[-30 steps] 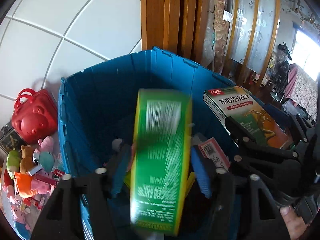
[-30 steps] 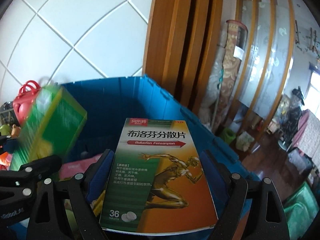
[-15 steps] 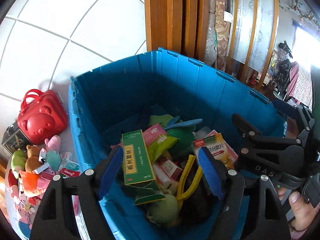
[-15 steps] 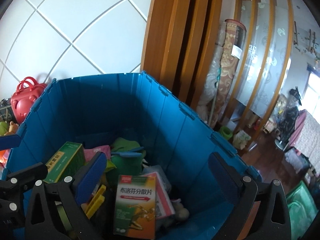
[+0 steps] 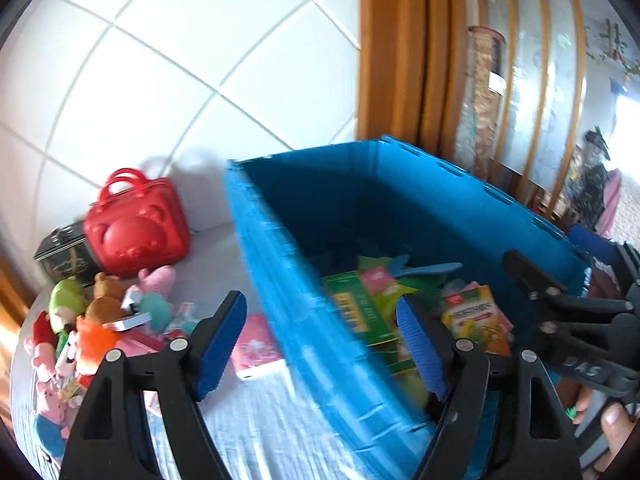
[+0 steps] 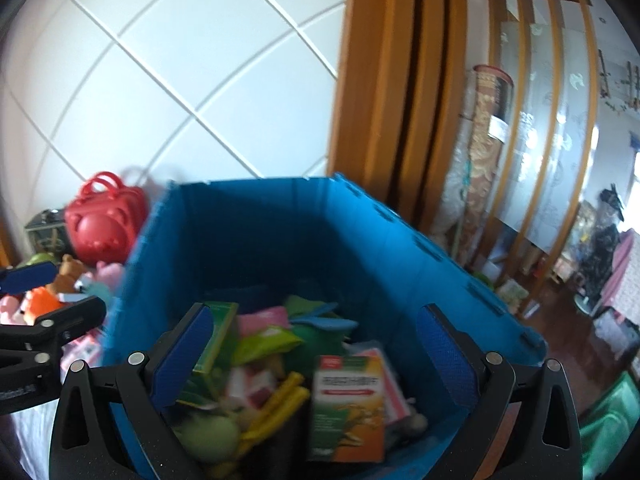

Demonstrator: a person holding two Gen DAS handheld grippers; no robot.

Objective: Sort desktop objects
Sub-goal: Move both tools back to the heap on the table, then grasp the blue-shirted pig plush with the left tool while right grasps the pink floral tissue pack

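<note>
The left gripper (image 5: 320, 340) hangs over the near-left wall of the blue bin (image 5: 280, 264), fingers spread wide and holding nothing. The right gripper (image 6: 316, 356) hovers above the bin's inside, its fingers likewise wide and empty. In the bin, the orange-and-green medicine box (image 6: 348, 412) lies face up, long axis running toward the far wall, beside the green box (image 6: 214, 340). Plush toys (image 5: 80, 320) and a red case (image 5: 136, 228) sit left of the bin.

Blue crate (image 6: 256, 240): ribbed matt plastic. Red case (image 5: 136, 232): glossy moulded plastic. Medicine box (image 6: 348, 408): printed card. Toys (image 5: 104, 300): plush cloth. Wall (image 5: 160, 60): glossy tile.
</note>
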